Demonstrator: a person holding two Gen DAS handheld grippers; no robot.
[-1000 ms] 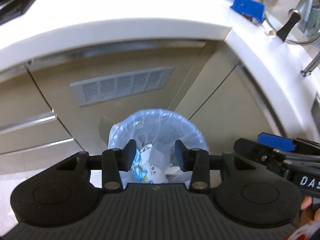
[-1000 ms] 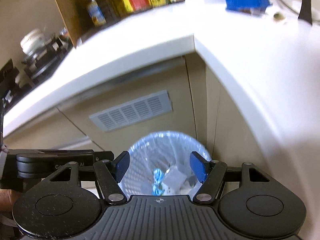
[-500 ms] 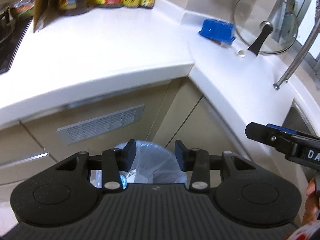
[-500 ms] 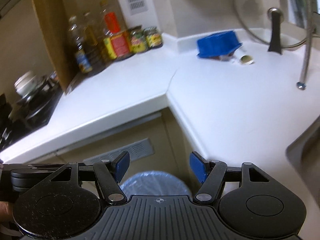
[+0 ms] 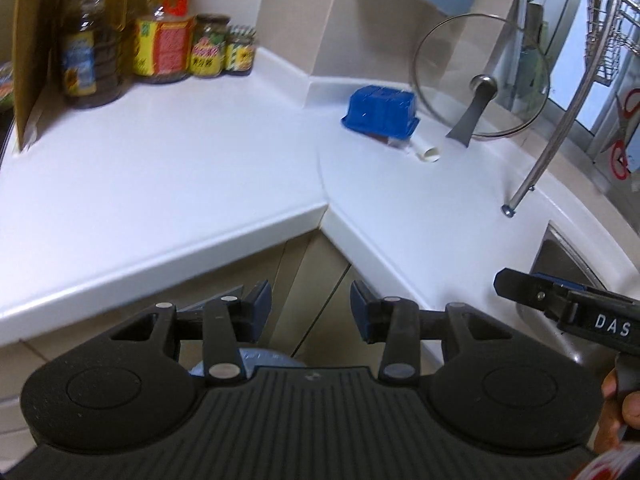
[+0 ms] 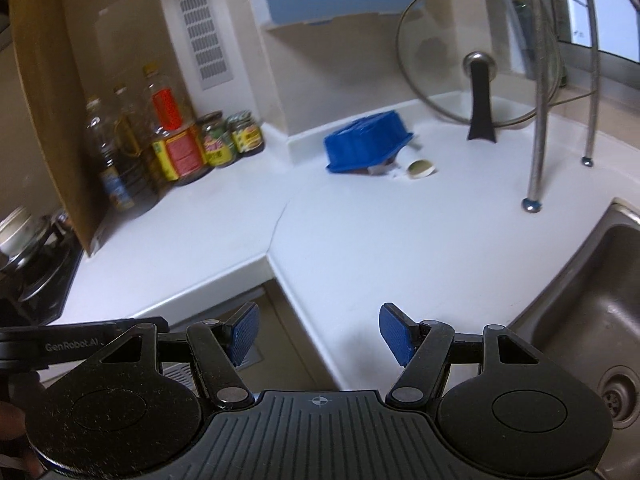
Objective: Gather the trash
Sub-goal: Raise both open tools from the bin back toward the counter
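An overturned blue plastic tray (image 5: 380,115) (image 6: 366,145) lies at the back of the white counter (image 5: 200,168) (image 6: 360,232), with small scraps and a white cup or tube (image 5: 427,152) (image 6: 419,168) beside it. My left gripper (image 5: 310,307) is open and empty, held in front of the counter's inner corner. My right gripper (image 6: 318,332) is open and empty, also in front of the counter edge; it shows at the right of the left wrist view (image 5: 560,304). A sliver of the blue-lined bin (image 5: 256,360) shows below the left gripper.
Bottles and jars (image 5: 160,48) (image 6: 180,144) stand at the back left beside a cardboard panel (image 6: 48,128). A glass lid (image 5: 480,80) (image 6: 472,60) leans at the back right. A metal rack leg (image 6: 538,128) and a steel sink (image 6: 592,304) are on the right. A stove (image 6: 32,264) is at far left.
Both grippers have risen from over the bin to counter height and tilted up. The bin has dropped almost out of view; the counter and blue tray have come into view. Both stay open.
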